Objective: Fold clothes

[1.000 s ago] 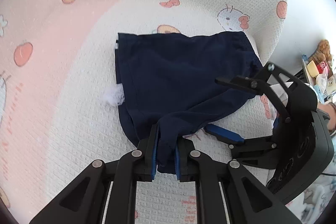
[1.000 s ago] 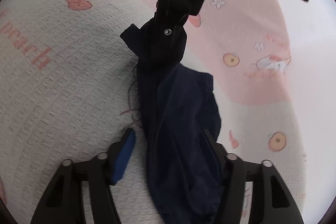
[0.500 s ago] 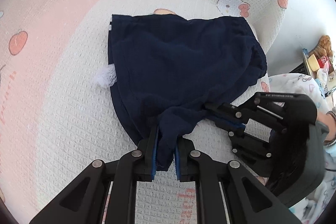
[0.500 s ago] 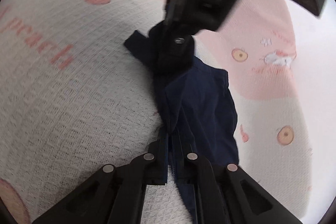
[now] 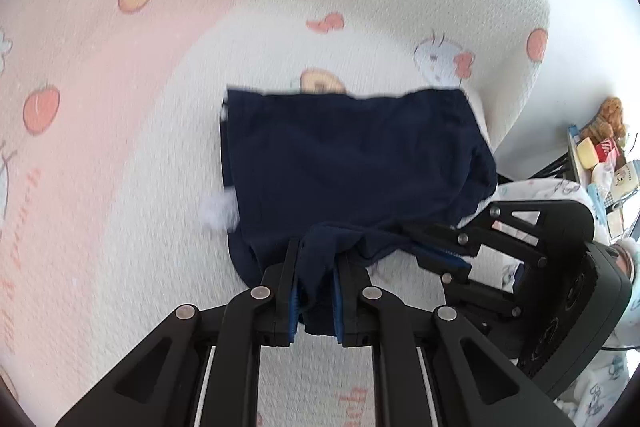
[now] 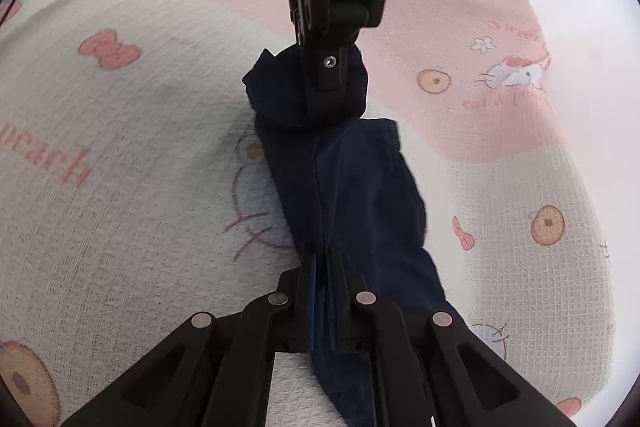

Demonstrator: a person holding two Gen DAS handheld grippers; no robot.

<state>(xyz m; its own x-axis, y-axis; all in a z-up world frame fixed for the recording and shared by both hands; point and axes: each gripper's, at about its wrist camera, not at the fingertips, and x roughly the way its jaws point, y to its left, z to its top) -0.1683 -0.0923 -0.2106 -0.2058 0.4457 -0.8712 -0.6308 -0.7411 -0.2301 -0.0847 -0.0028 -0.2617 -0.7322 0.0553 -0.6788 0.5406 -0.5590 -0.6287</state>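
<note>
The navy garment (image 5: 352,163) lies on the patterned blanket (image 5: 120,187) — its near edge pinched by both grippers (left gripper (image 5: 315,291), right gripper (image 6: 323,291)), each clamped tight on cloth.

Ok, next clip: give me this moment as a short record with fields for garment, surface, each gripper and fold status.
garment: navy garment, mostly spread flat, near edge bunched and lifted
surface: white and pink cartoon-print blanket
left gripper: shut on the garment's near edge
right gripper: shut on the same edge, beside the left
other: white fluff at the garment's left side
fold status: edge gripped, not yet folded over
</note>
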